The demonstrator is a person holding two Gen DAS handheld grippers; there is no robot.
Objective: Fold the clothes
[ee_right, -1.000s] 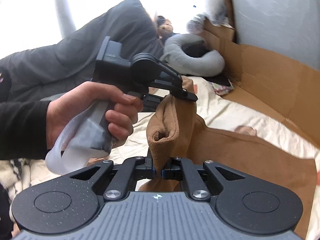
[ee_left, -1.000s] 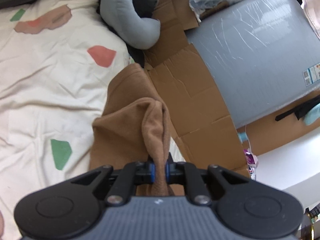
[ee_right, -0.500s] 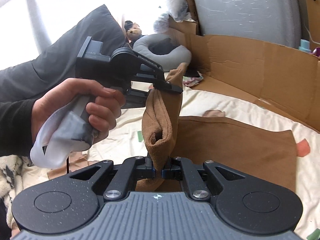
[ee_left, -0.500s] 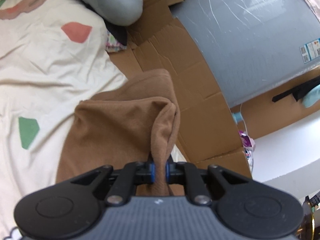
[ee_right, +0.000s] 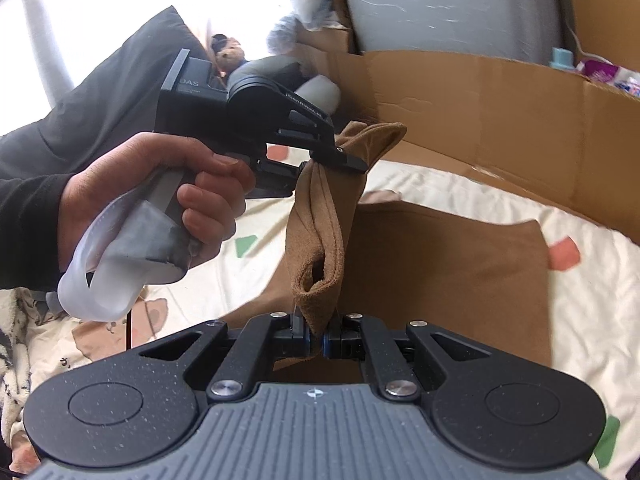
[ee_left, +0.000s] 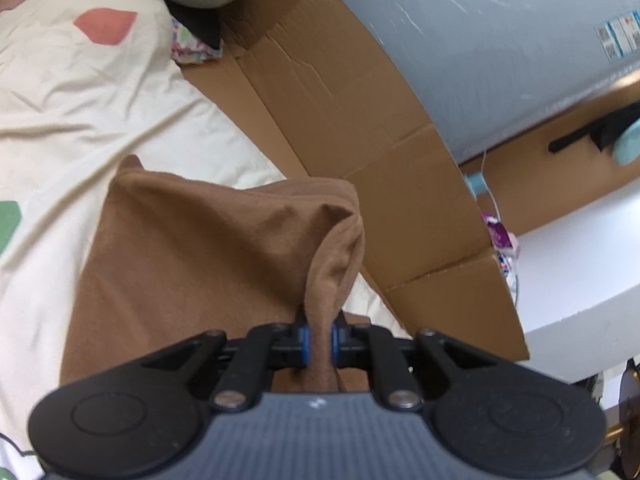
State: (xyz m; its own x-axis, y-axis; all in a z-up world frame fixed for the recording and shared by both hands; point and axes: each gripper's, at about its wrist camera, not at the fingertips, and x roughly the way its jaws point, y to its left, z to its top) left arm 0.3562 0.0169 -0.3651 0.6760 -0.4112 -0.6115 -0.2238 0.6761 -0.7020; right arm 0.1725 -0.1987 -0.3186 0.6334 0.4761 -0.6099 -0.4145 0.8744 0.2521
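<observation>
Tools, pair: left tool (ee_left: 319,340) and right tool (ee_right: 316,338) each clamped on one lifted brown garment (ee_right: 440,280) edge, remainder trailing ahead across bed (ee_left: 120,120).

Readable only in part: "DAS" in pale letters on the black camera block (ee_right: 192,84) atop the left gripper (ee_right: 340,160), at the far left. A short white word on its dark housing, possibly beginning "Gen", too blurred. White label (ee_left: 618,38) on the grey mattress, far right, illegible.
</observation>
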